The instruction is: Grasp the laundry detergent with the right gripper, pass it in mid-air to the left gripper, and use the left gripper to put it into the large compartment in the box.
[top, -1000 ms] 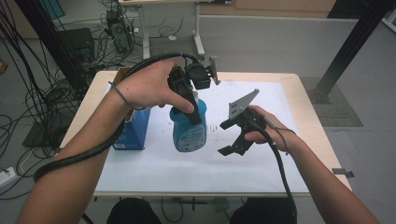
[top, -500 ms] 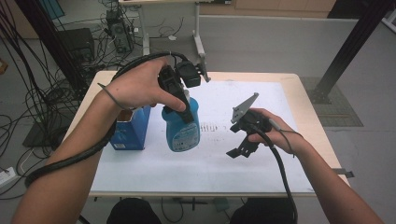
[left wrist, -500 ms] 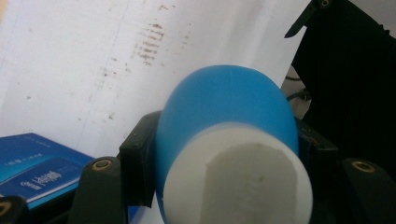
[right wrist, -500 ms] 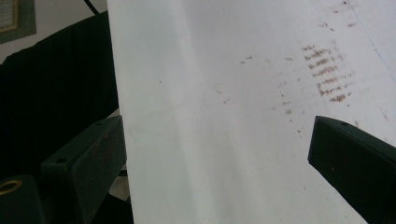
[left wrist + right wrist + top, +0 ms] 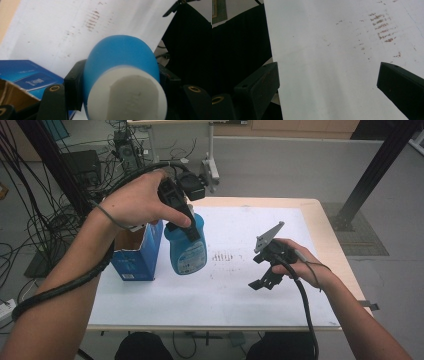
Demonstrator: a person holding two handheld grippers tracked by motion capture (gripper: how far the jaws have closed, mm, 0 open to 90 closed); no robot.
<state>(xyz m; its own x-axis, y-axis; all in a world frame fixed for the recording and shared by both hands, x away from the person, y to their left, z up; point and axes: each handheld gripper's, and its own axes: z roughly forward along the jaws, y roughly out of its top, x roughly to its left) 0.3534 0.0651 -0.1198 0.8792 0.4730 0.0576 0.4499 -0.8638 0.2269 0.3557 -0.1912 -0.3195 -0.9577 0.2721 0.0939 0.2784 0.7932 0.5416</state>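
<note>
My left gripper is shut on a blue bottle with a white cap, gripping it just below the cap. The bottle hangs a little above the white-covered table, tilted, right beside an open blue carton. In the left gripper view the black jaws press on both sides of the bottle. My right gripper hovers over the right half of the table with its jaws wide apart. Nothing lies between them in the right gripper view.
Brown smudge marks stain the white sheet between the two grippers. Behind and left of the table are cables, a desk leg and a black post at the right.
The left hand has lifted the bottle and carried it left, closer to the blue carton. The right gripper has barely shifted.
</note>
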